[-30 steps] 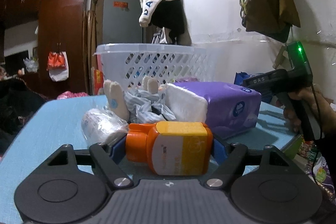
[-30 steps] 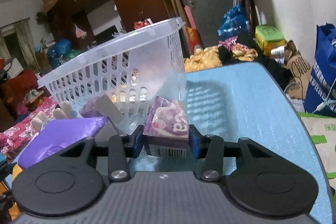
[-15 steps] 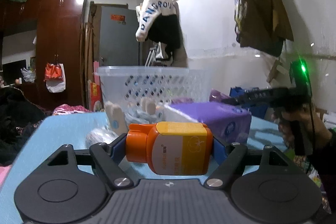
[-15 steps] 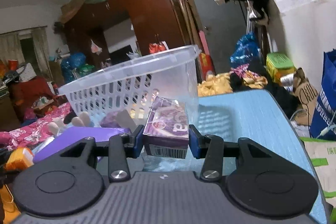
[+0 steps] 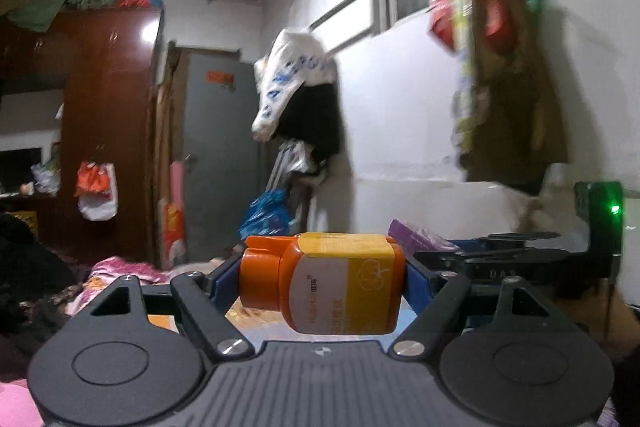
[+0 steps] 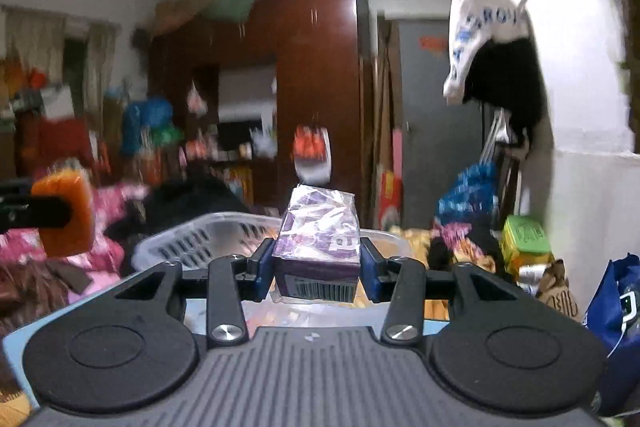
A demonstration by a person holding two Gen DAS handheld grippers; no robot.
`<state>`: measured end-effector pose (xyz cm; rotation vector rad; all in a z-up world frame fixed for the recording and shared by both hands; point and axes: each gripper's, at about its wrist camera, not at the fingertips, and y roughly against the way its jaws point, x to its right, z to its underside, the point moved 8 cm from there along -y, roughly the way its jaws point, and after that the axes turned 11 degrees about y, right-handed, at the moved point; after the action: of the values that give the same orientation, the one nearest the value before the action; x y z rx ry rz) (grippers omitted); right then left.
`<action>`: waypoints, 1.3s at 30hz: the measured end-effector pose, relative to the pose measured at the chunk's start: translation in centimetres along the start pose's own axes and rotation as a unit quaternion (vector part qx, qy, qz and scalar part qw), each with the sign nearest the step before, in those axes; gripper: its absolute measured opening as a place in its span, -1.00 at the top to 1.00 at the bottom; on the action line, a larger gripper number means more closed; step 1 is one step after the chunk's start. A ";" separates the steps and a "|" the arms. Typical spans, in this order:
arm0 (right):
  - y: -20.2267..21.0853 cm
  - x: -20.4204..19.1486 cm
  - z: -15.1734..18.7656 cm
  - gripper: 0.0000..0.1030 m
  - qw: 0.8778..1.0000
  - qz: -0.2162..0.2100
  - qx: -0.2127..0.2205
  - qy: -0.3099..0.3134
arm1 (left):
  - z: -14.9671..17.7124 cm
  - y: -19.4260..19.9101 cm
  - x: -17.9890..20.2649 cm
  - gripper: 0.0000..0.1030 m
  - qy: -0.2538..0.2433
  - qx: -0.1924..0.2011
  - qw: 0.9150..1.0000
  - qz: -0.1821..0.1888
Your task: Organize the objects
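Note:
My left gripper (image 5: 322, 277) is shut on an orange and yellow bottle (image 5: 326, 283), held sideways up in the air with its cap to the left. My right gripper (image 6: 316, 265) is shut on a small purple tissue pack (image 6: 318, 243) and holds it just above the near rim of the white plastic basket (image 6: 200, 239). The right gripper (image 5: 516, 259) with the purple pack (image 5: 416, 239) shows at the right of the left wrist view. The bottle's orange end (image 6: 64, 215) shows at the left of the right wrist view.
The blue table (image 6: 100, 291) edge shows low beside the basket. A brown wardrobe (image 5: 108, 131), a grey door (image 5: 218, 155) and clothes hung on the white wall (image 5: 296, 95) stand behind. Bags and clutter (image 6: 520, 243) lie on the floor at the right.
Both grippers have risen with their loads. The table, the large purple pack and the basket dropped out of the left wrist view; the basket now sits below the right gripper.

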<state>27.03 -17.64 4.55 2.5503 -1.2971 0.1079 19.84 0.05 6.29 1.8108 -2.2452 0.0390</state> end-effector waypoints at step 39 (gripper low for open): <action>7.9 0.6 11.4 -1.00 0.989 -0.089 0.019 -0.115 | 10.6 2.7 -5.4 -1.00 0.061 -0.036 0.998 -0.005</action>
<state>20.40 -25.74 -4.61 2.7632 -1.1445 -0.2057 16.39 3.96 -4.72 1.7335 -2.1278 0.0644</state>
